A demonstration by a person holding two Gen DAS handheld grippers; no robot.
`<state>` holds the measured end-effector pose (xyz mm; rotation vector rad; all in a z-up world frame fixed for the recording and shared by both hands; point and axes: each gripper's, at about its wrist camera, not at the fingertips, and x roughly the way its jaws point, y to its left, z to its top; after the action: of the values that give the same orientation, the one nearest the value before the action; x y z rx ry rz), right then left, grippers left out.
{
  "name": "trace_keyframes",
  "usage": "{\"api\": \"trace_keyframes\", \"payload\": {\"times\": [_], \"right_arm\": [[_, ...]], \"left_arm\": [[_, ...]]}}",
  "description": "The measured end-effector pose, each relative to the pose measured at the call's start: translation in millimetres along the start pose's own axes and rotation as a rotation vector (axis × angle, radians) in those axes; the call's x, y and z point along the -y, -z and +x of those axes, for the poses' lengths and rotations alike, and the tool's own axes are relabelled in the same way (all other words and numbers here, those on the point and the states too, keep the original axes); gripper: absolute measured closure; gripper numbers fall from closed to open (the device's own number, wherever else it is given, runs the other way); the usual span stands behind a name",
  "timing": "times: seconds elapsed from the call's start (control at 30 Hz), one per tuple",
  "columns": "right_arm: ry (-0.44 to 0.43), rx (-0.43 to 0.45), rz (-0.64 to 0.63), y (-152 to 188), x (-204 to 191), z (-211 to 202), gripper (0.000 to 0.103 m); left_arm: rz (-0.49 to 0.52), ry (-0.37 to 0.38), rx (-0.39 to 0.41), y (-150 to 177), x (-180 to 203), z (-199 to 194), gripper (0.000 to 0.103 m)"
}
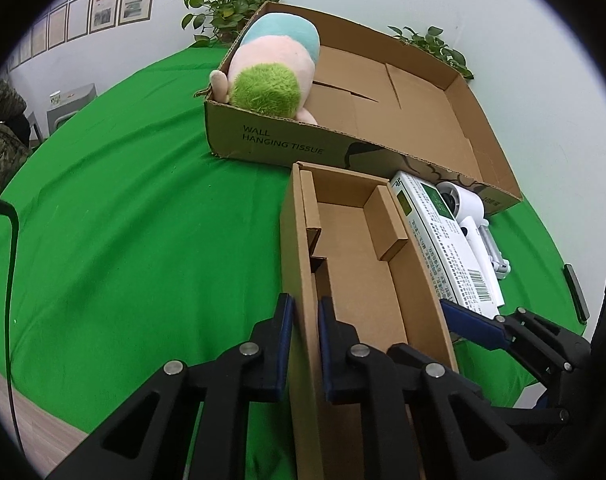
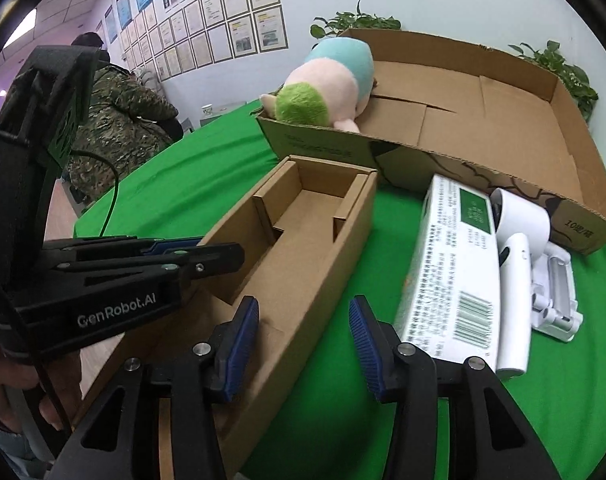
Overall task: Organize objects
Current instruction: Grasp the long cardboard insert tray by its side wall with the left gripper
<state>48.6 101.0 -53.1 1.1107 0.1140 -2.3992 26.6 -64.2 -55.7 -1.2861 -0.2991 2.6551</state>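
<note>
Left gripper steadies the narrow carton while the right one straddles its other wall

A green cloth-covered table (image 2: 207, 168) carries everything; at its far side sits the big, shallow open cardboard tray (image 2: 503, 128), a striped plush toy (image 2: 335, 80) tucked into its far-left corner, most of the floor bare, probably to receive the rest. Nearer lies the long narrow empty brown cardboard box (image 2: 303, 240). The left gripper (image 1: 305, 340) pinches its left wall, jaws narrow on the cardboard, likely to steady it. The right gripper (image 2: 305, 348) stands wide across the right wall, gripping nothing. Right of it rest the white printed carton (image 2: 451, 280) and, touching it, a white handheld appliance (image 2: 519, 240).
</note>
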Motion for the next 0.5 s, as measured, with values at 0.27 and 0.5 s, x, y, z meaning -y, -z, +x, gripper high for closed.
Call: {"api": "trace_keyframes", "payload": {"times": [0.27, 0.5], "right_arm": [[-0.015, -0.02, 0.051, 0.3, 1.8, 2.0, 0.057], [-0.009, -0.021, 0.084, -0.3, 4.7, 4.5, 0.05]], "left_arm": [[-0.014, 0.002, -0.007, -0.1, 0.8, -1.0, 0.091], [-0.022, 0.008, -0.009, -0.4, 1.3, -0.2, 0.091]]}}
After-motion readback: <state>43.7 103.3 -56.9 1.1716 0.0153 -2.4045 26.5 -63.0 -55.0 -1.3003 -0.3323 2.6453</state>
